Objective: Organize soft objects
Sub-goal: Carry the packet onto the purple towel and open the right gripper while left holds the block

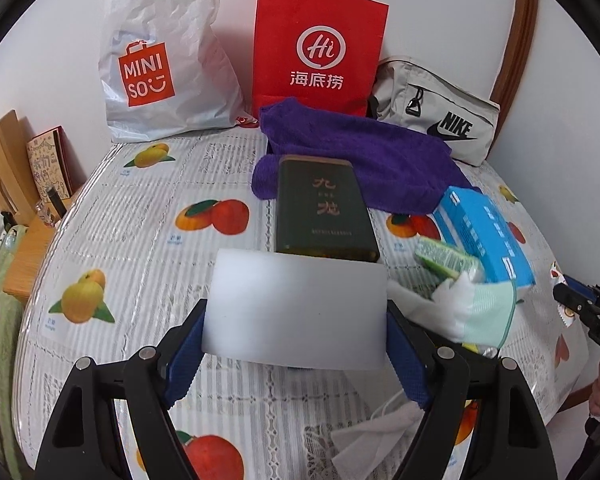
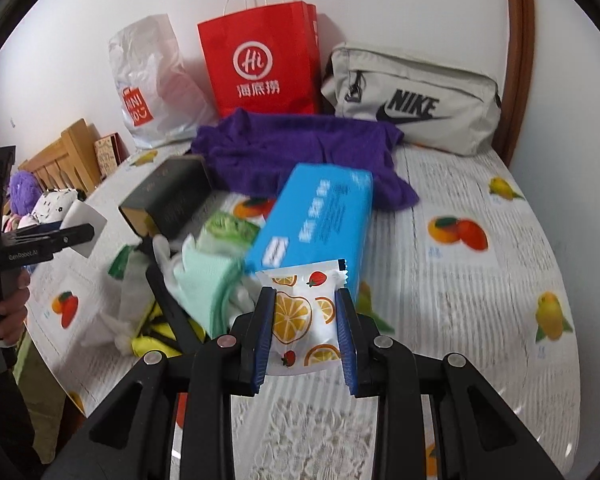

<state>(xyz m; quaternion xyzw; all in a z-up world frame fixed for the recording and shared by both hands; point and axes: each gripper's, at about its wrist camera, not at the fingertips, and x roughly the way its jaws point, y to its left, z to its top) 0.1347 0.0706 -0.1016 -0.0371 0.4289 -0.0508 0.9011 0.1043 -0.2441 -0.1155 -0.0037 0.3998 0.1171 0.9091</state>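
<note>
My left gripper point(image 1: 296, 320) is shut on a white foam block point(image 1: 296, 308), its blue pads pressing both ends, lifted above the table. My right gripper point(image 2: 305, 312) is shut on a small white packet printed with orange slices and strawberries point(image 2: 304, 312), also held above the table. From the right wrist view the left gripper point(image 2: 80, 234) shows at the far left with the white block point(image 2: 85, 218). A purple towel point(image 1: 364, 156) lies at the back. A mint-green sock point(image 2: 204, 284) and white tissues point(image 1: 456, 304) sit in a pile near the middle.
A dark green tin point(image 1: 320, 208) and a blue tissue box point(image 2: 320, 216) rest on the fruit-print tablecloth point(image 1: 140, 240). A white Miniso bag point(image 1: 160, 60), a red paper bag point(image 1: 316, 48) and a grey Nike pouch point(image 2: 412, 100) line the wall. A wooden rack point(image 1: 4, 160) stands left.
</note>
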